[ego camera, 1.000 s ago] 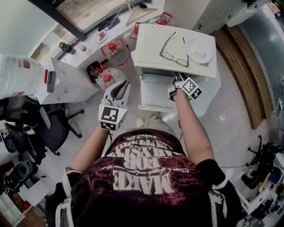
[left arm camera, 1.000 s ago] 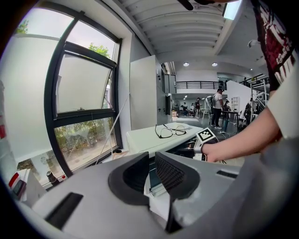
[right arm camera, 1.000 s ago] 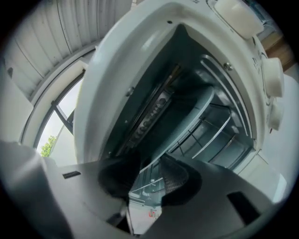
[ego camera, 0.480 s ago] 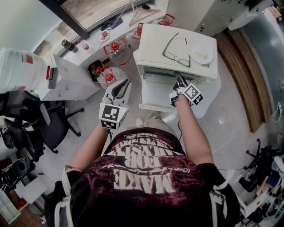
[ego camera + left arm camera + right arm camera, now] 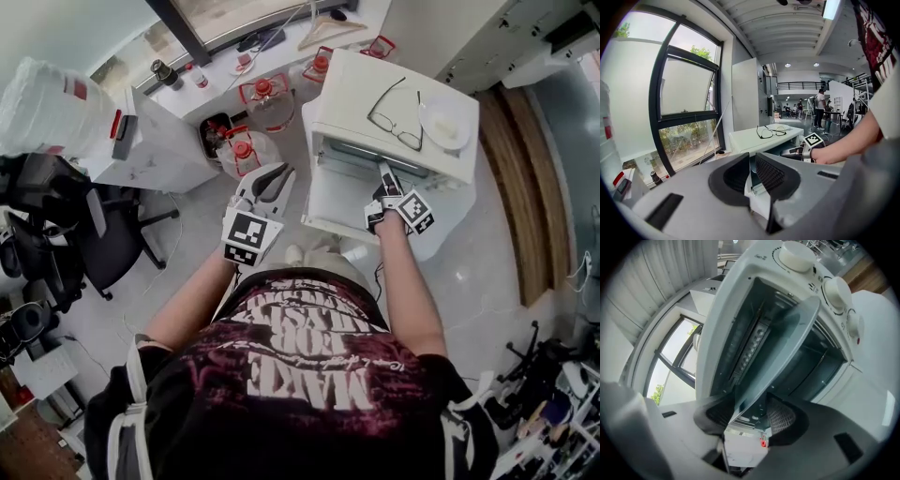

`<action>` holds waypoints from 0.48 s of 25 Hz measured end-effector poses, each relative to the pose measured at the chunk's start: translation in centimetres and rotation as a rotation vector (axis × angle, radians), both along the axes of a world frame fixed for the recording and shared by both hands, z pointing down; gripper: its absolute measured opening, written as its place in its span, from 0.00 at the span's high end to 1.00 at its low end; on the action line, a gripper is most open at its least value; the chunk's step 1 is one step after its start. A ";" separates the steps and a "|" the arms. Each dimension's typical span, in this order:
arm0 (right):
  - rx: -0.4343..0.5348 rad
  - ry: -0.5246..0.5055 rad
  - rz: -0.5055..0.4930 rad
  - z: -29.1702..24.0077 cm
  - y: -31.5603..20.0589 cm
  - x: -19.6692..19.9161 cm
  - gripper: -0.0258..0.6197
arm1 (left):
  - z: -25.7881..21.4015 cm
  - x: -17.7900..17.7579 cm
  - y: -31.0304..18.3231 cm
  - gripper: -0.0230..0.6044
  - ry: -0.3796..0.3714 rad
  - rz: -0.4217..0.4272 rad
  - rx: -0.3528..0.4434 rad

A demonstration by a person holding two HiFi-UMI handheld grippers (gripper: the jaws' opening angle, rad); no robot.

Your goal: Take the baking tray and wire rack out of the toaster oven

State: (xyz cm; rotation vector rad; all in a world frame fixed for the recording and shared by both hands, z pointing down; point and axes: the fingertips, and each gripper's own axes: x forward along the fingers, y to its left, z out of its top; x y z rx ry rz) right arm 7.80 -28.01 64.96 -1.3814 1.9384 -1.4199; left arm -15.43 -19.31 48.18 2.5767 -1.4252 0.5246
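Right hand-held gripper: we see its jaws apart, having just been opening, with the bottom edge of the oven door between them; the right pad stands clear of the glass.
Left hand-held gripper: jaws a narrow slit apart with nothing between them, held off to the left of the oven.
In the way: the open door hangs out in front of the oven's mouth.
Toaster oven: one, white, standing on the counter.
Tray and rack: we cannot tell them apart in the dim oven cavity.
Knobs: three, on the front panel.
On the oven's top: one pair of glasses beside one plate.
Jugs: two, clear with red caps, left of the oven.
Chair: one, black, far left.
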 end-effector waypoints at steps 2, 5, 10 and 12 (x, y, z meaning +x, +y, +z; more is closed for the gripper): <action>-0.001 -0.029 0.019 0.3 -0.7 -0.2 0.67 | 0.1 -0.4 0.2 0.89 -0.006 -0.008 -0.002; 0.016 -0.084 0.044 0.2 -1.5 -0.5 0.76 | 0.2 -1.1 0.6 0.89 -0.015 -0.021 -0.003; 0.015 -0.097 0.030 0.2 -0.1 -0.9 0.77 | 0.0 -1.3 0.9 0.89 -0.018 -0.028 0.003; 0.008 -0.100 0.033 0.1 0.9 -1.0 0.77 | -0.3 -0.9 0.9 0.89 -0.017 -0.018 0.008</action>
